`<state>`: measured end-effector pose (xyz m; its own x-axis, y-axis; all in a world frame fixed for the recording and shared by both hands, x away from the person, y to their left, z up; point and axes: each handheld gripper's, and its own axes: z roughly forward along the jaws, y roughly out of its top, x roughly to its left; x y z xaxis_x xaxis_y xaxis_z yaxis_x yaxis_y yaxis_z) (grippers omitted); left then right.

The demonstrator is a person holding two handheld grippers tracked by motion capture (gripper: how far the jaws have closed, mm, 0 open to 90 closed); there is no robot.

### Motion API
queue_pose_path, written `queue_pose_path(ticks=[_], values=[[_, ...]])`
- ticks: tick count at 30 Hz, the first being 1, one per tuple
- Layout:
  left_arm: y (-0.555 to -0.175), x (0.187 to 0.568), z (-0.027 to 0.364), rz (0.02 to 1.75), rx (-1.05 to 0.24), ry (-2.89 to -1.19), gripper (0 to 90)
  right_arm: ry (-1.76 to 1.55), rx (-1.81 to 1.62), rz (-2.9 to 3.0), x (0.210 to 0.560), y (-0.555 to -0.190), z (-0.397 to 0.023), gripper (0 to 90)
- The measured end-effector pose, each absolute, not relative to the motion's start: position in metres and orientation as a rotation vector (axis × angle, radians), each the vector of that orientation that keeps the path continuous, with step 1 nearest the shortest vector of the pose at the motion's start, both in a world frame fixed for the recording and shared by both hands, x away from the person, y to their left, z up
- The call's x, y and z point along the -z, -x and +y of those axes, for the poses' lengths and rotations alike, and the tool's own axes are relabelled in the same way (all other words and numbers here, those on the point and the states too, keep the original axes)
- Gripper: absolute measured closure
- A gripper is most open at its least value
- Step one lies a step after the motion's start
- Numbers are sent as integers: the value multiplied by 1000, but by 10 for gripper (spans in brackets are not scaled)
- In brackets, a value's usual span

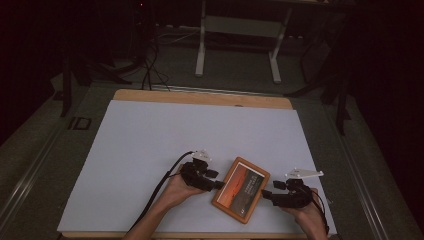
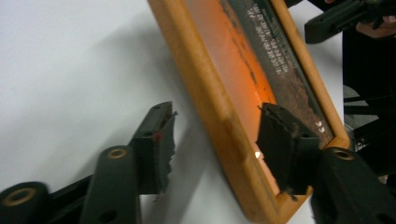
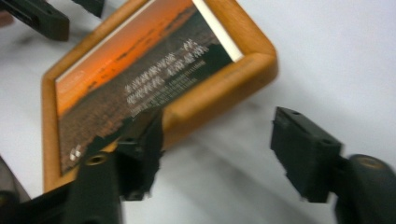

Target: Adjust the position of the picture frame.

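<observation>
Low in the centre-right of the high view, a wooden-framed picture (image 1: 241, 189) lay flat on the white table sheet (image 1: 150, 145), turned at a slant, its orange sunset print with lines of small text facing up. Left gripper (image 1: 212, 181) sat just beside the frame's left long edge, held in the person's left hand (image 1: 176, 191); right gripper (image 1: 268, 194) sat at the frame's right side, held in the right hand (image 1: 306, 212).

Left gripper view: jaws stood apart, straddling the frame's wooden rail (image 2: 219, 126). One pad sat over the print near the lower right of that view, the other over bare sheet at lower left; no squeeze on the rail was evident.

Right gripper view: jaws apart. One jaw overlapped the frame's lower edge (image 3: 205, 105) at centre-left, the other stood over bare sheet at right, well clear of the wood. Contact under the overlapping jaw could not be told; image slightly blurred.
</observation>
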<state>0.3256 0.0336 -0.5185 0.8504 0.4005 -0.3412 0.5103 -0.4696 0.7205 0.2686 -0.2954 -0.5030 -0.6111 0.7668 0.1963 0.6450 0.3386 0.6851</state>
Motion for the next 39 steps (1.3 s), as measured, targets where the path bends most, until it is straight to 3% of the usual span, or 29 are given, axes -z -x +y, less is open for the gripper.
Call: queue_pose_path(ticks=[8, 22, 29, 32, 39], values=[[-332, 526, 18, 655, 211, -2150, 333, -1332, -1170, 2487, 511, -276, -282, 168], [-339, 536, 0, 624, 322, -2178, 334, -1383, -1224, 2556, 524, -286, -270, 176], [-340, 533, -1, 630, 340, -2186, 346, -1402, -1274, 2565, 525, -287, -271, 254], [-341, 528, 6, 625, 348, -2170, 430, -1388, -1352, 2531, 516, -285, -276, 372], [-334, 514, 21, 627, 332, -2128, 525, -1331, -1432, 2493, 501, -280, -276, 486]])
